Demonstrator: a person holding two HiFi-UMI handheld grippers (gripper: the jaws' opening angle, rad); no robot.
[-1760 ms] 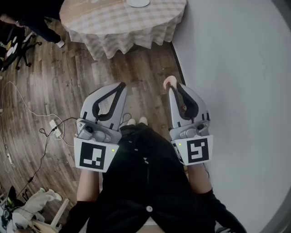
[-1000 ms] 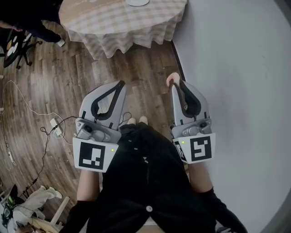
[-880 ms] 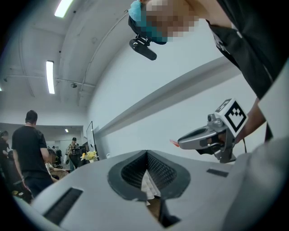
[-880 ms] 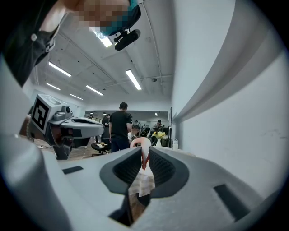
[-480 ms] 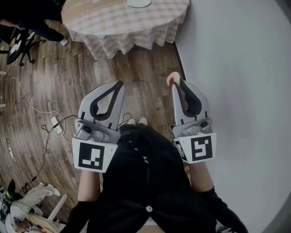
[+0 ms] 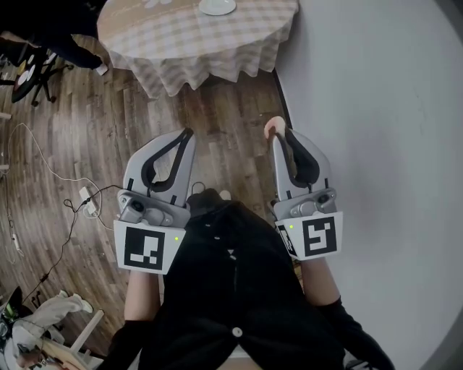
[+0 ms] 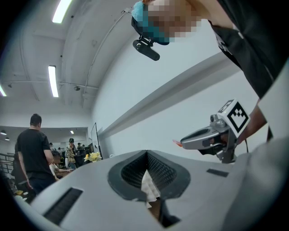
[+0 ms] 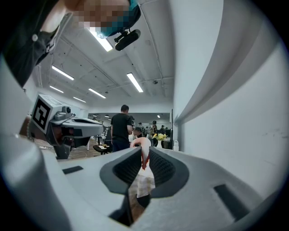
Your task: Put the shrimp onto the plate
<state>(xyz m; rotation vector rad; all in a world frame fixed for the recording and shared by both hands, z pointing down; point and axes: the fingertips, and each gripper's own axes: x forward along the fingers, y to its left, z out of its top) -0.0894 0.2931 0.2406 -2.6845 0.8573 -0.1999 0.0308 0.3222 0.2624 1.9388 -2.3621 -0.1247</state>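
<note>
- Head view: the curled pale-pink shrimp [image 6: 273,128] is already pinched in the right tool [image 6: 278,135], over the wood-plank floor [image 6: 108,137]. The small white plate [image 6: 218,6] sits on the round checked-cloth counter [image 6: 195,40], well apart ahead, so the carry and drop are still left.
- Left gripper view: the left tool [image 7: 146,154] is clenched on nothing.
- Right gripper view: jaws squeezed on the shrimp. A person in a black shirt [image 8: 121,128] stands further back, and I'd say nothing blocks the way.
</note>
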